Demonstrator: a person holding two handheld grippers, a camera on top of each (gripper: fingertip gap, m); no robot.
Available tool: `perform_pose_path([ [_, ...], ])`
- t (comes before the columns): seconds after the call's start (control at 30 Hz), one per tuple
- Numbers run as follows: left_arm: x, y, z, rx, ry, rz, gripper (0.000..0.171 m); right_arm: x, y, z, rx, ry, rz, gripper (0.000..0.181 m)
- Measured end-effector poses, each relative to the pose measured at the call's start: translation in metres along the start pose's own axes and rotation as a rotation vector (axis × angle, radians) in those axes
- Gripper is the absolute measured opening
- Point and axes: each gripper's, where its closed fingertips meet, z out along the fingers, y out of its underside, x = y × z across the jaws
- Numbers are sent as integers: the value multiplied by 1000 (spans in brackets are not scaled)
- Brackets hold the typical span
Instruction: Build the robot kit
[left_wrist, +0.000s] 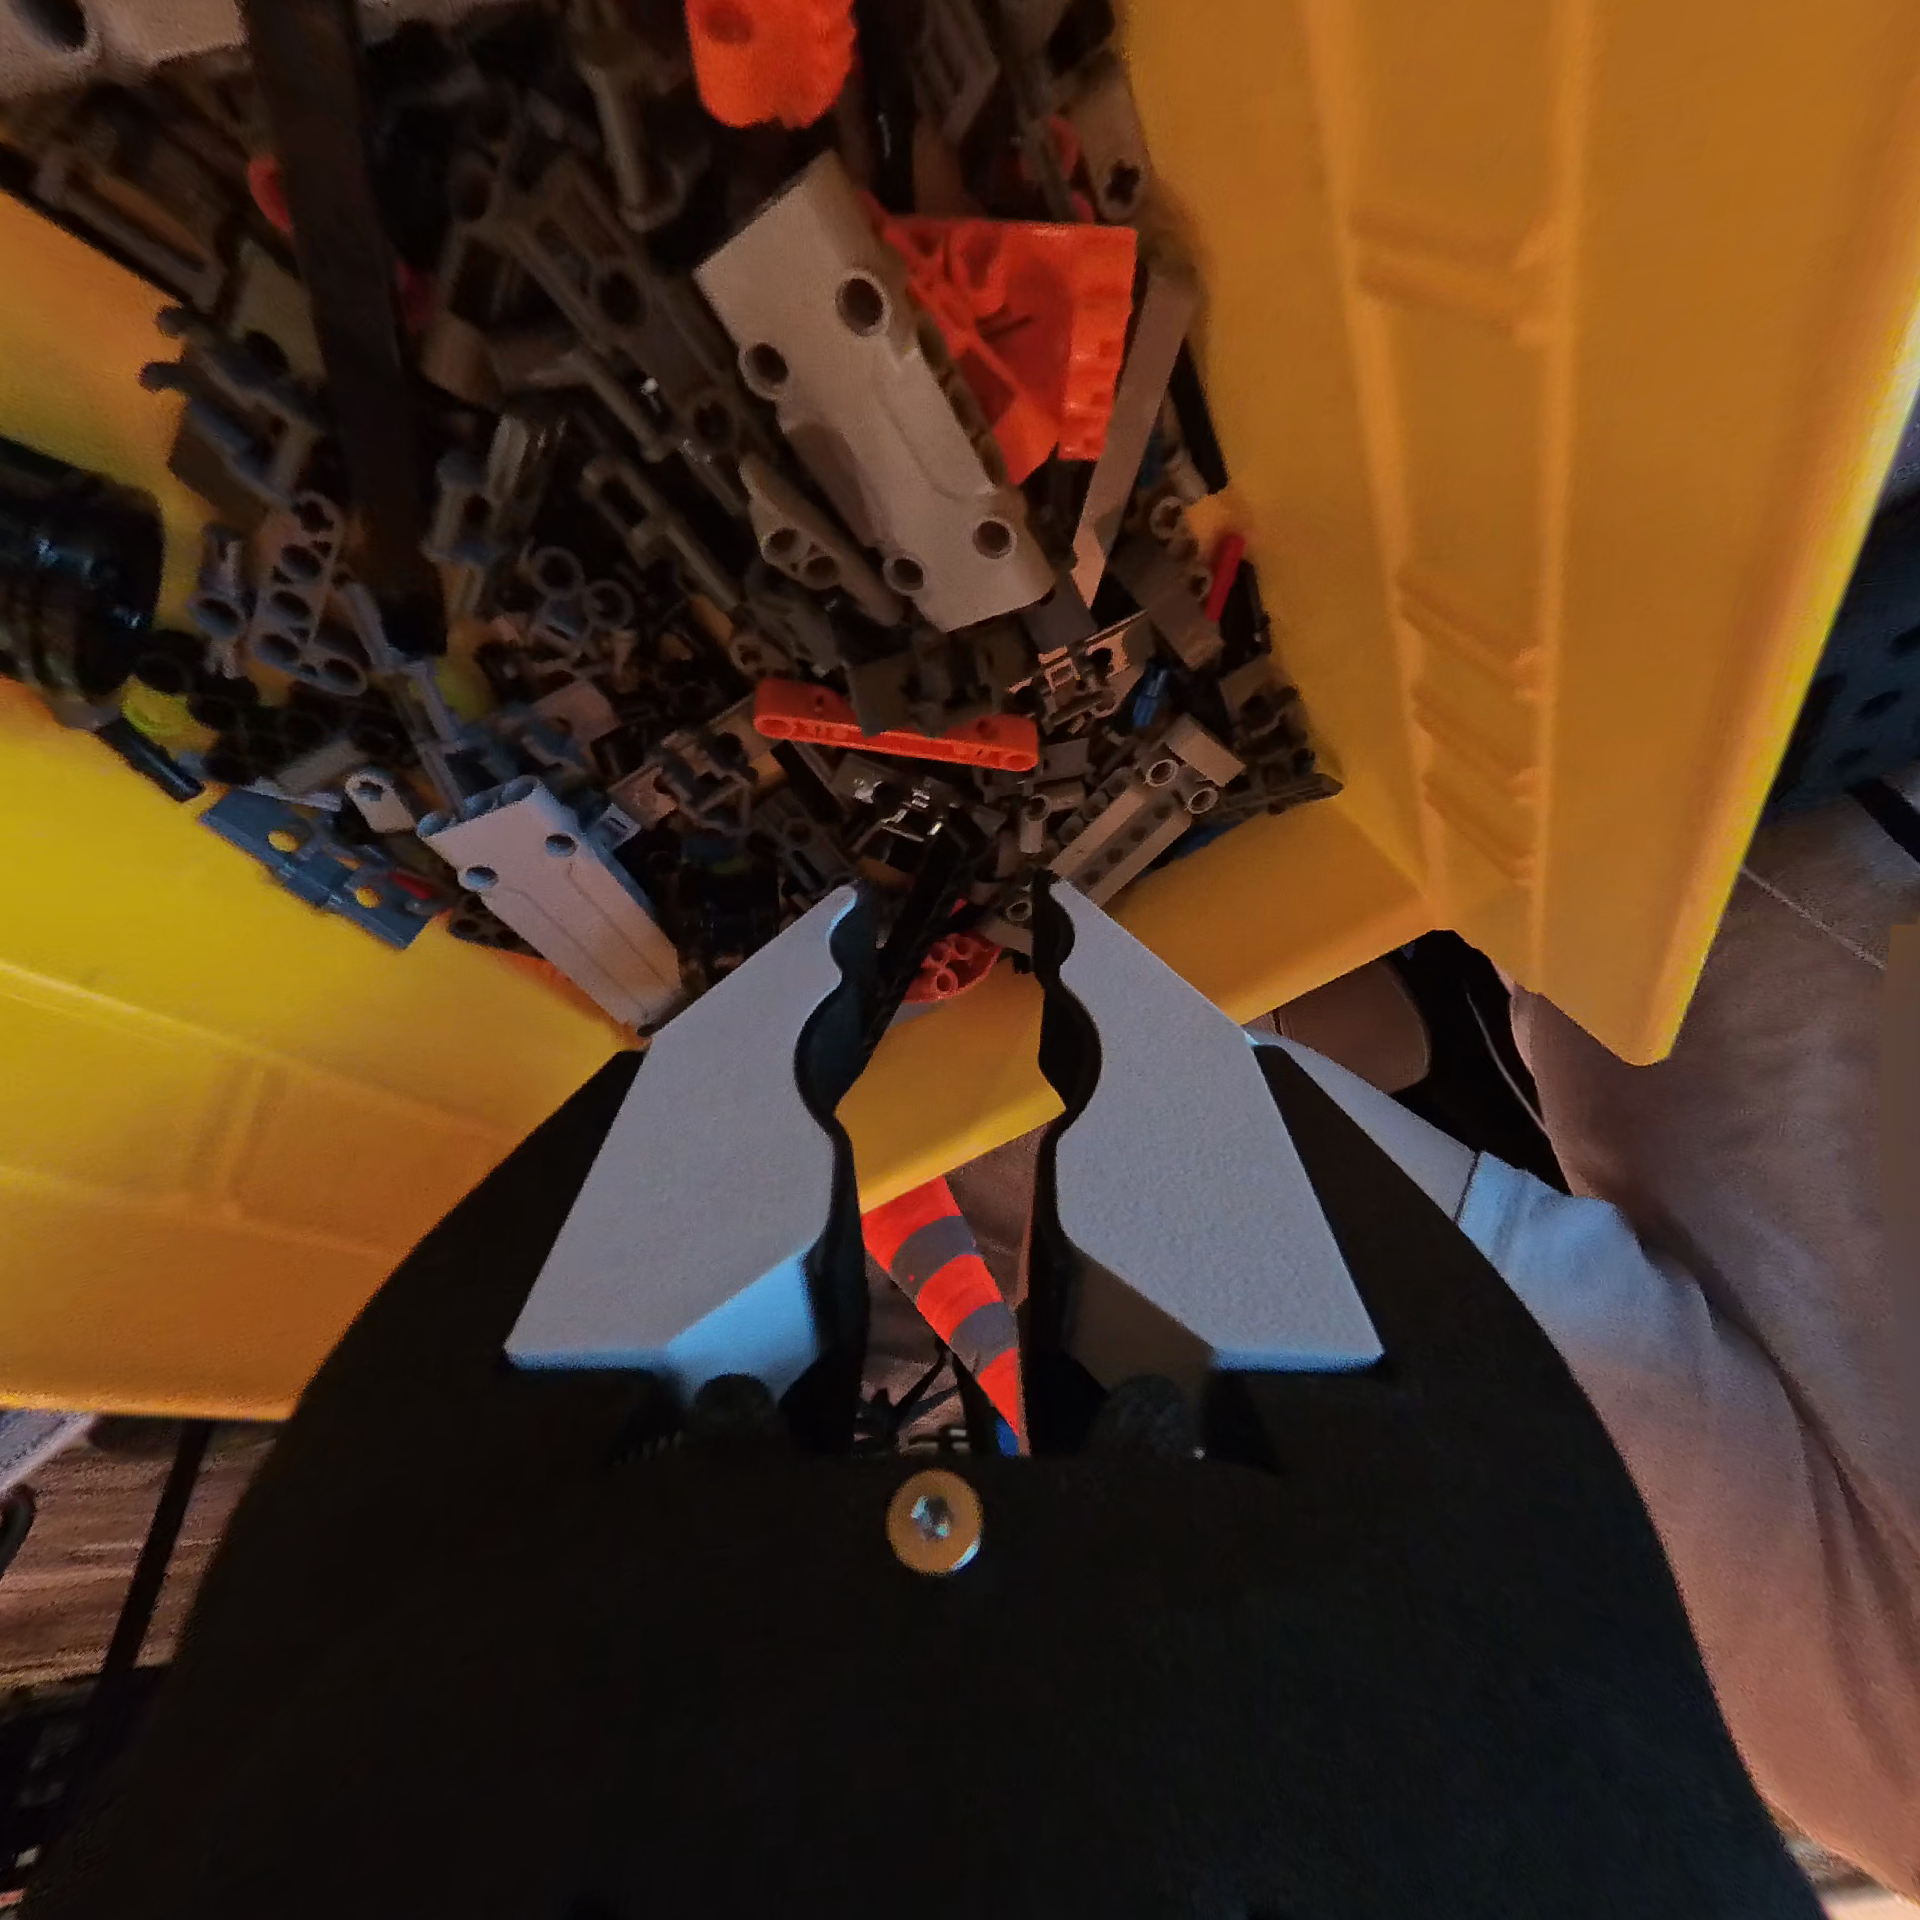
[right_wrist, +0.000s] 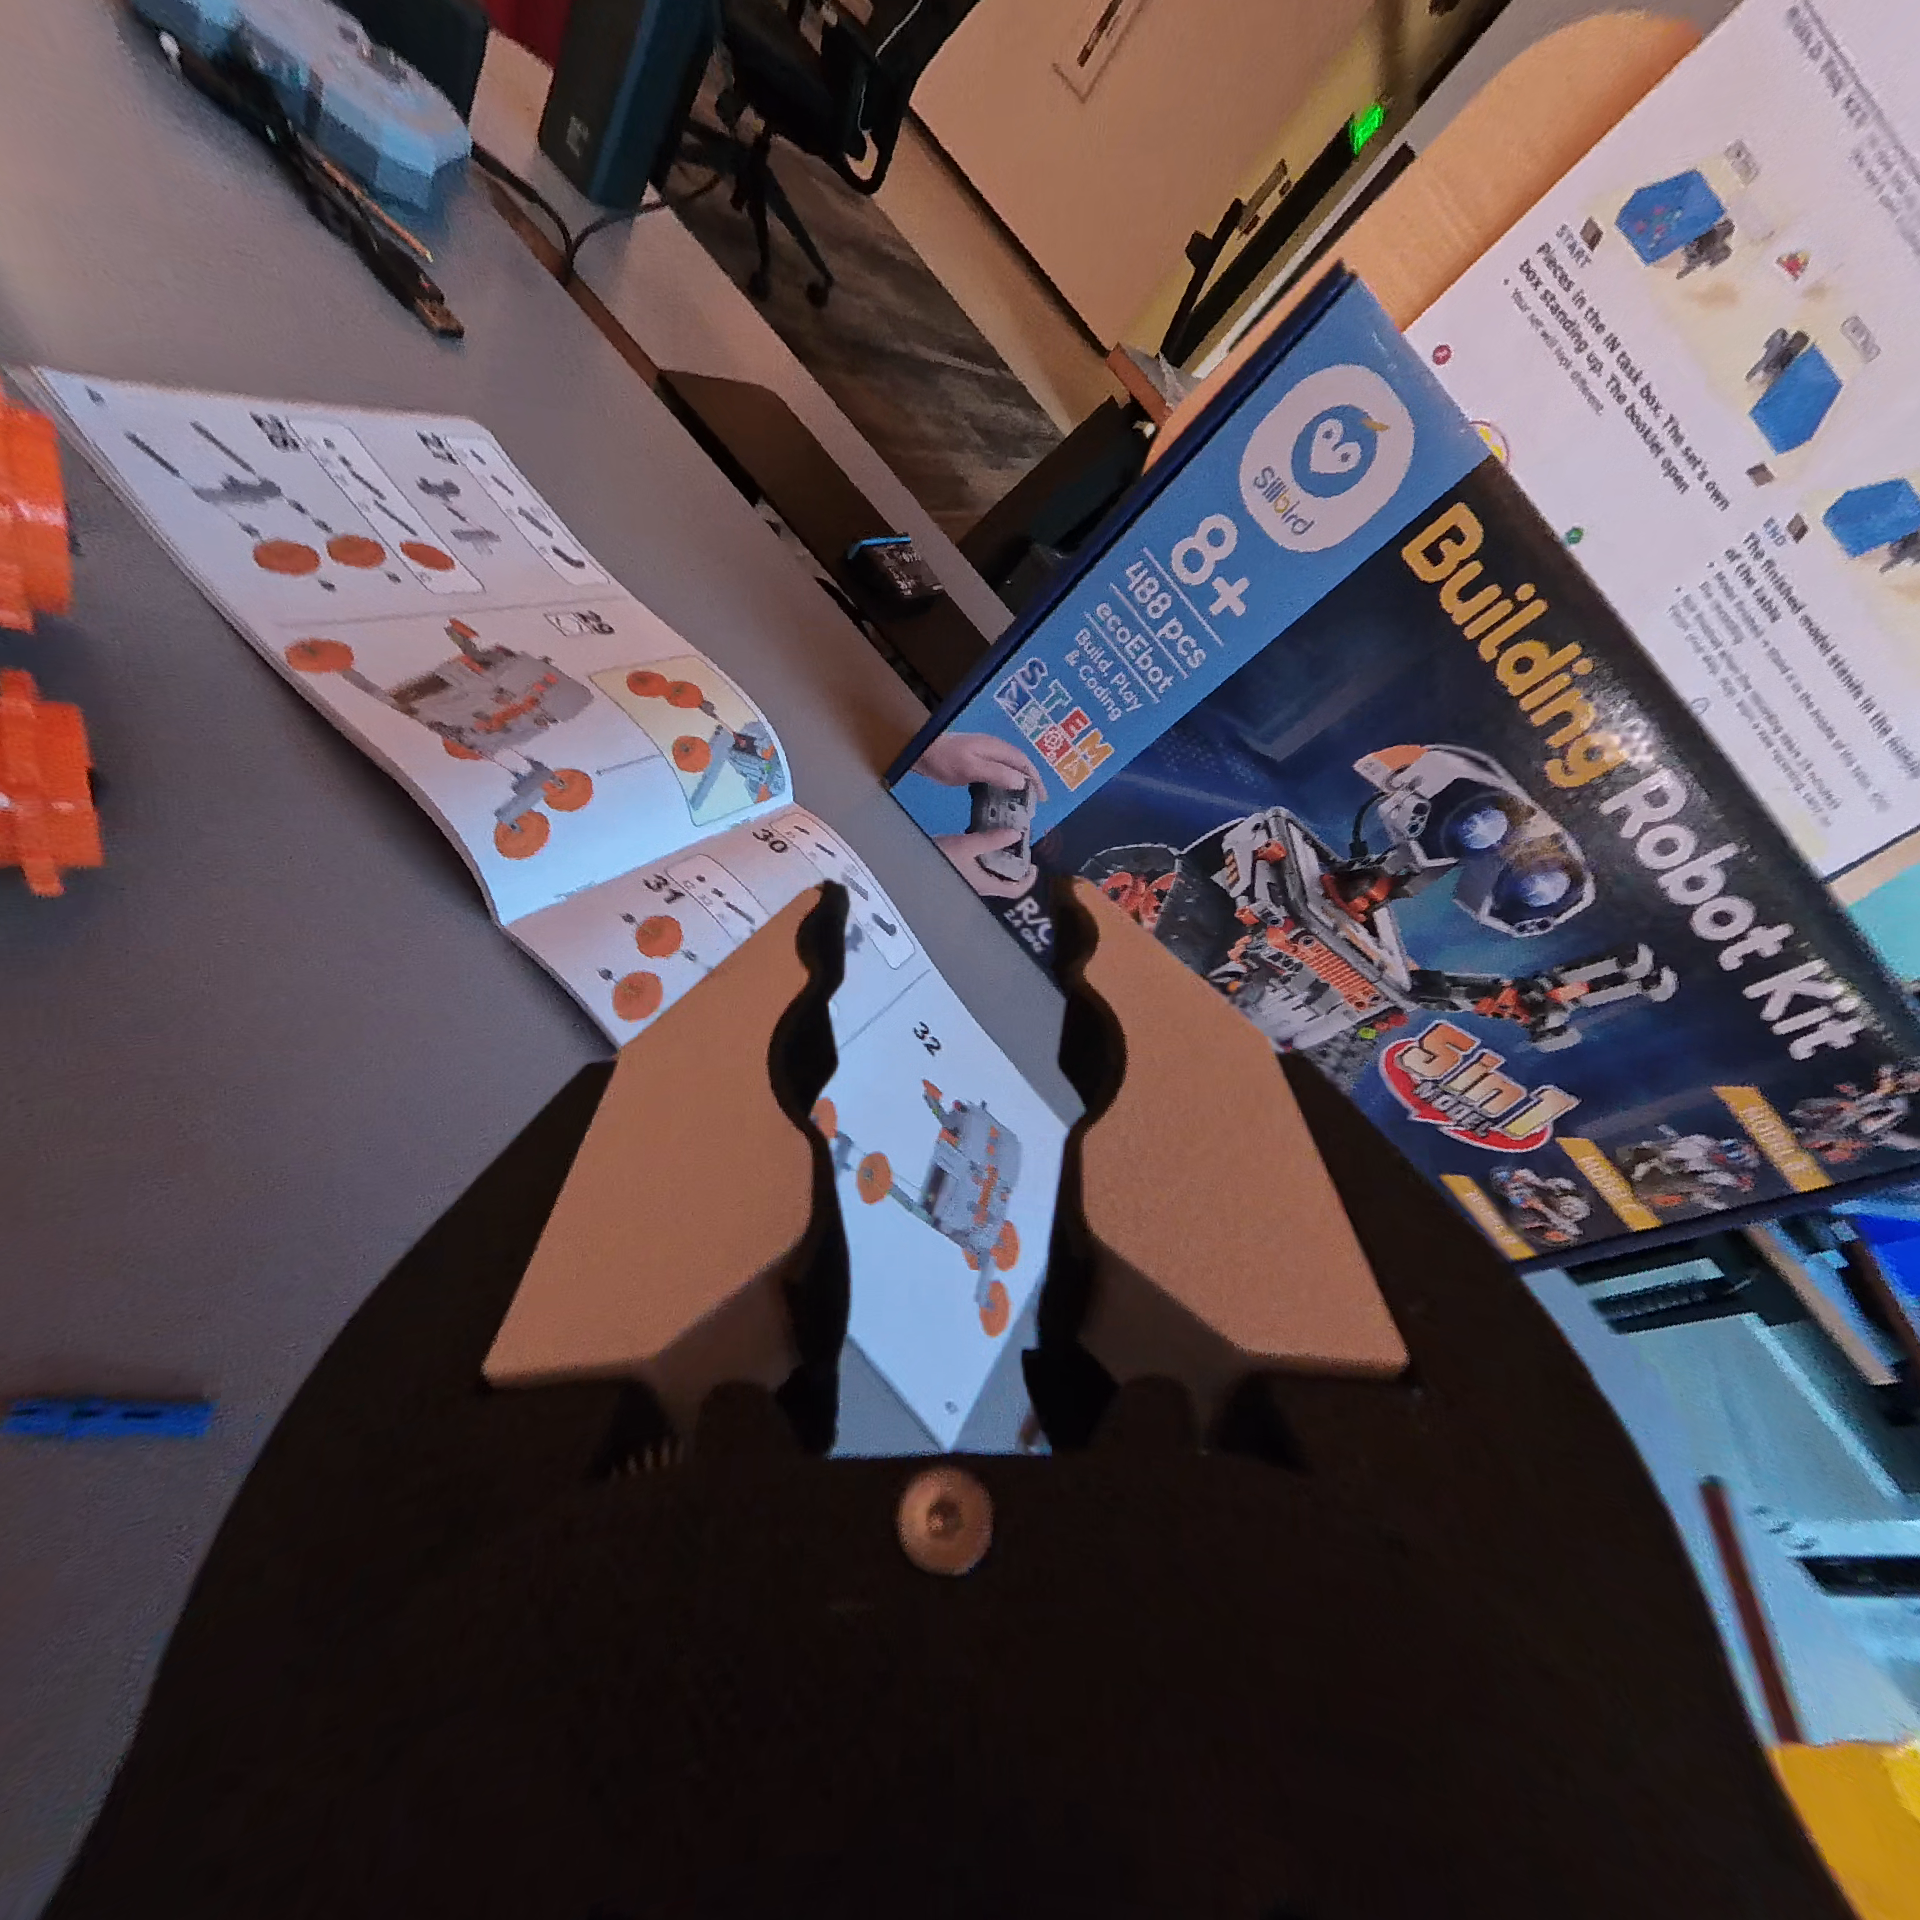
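In the left wrist view my left gripper (left_wrist: 948, 891) is open, with its tips at the near rim of a yellow bin (left_wrist: 1455, 520). The bin is full of grey, black and orange building pieces. A thin black piece (left_wrist: 914, 904) runs along the inner side of the left finger; I cannot tell whether they touch. A round orange piece (left_wrist: 951, 966) lies just under the tips and a red beam (left_wrist: 894, 727) just beyond. In the right wrist view my right gripper (right_wrist: 953, 891) is open and empty above an open instruction booklet (right_wrist: 499, 644) on the grey table (right_wrist: 260, 1039).
A robot kit box (right_wrist: 1403, 831) stands to the right of the booklet, with a printed sheet (right_wrist: 1714, 364) behind it. Orange pieces (right_wrist: 42, 769) and a blue beam (right_wrist: 104, 1418) lie at the table's left. A large pale grey block (left_wrist: 883, 416) lies in the bin. A person's leg (left_wrist: 1714, 1351) is at the right. The grippers' ends are close to 45 centimeters from one another. From my left tips it is roughly 6 centimeters to the round orange piece (left_wrist: 951, 966); from my right, 50 centimeters.
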Motion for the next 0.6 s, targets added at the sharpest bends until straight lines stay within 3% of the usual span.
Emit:
perform_pose_path([
  [0.1, -11, 7, -3, 13, -26, -85, 29, 3, 6, -1, -10, 9, -61, 41],
  [0.37, -45, 20, 5, -21, 12, -346, 36, 12, 6, -4, 31, 15, 18, 40],
  [0.6, -53, 22, 18, -107, 23, -342, 43, 5, 5, -3, 29, 9, -43, 41],
])
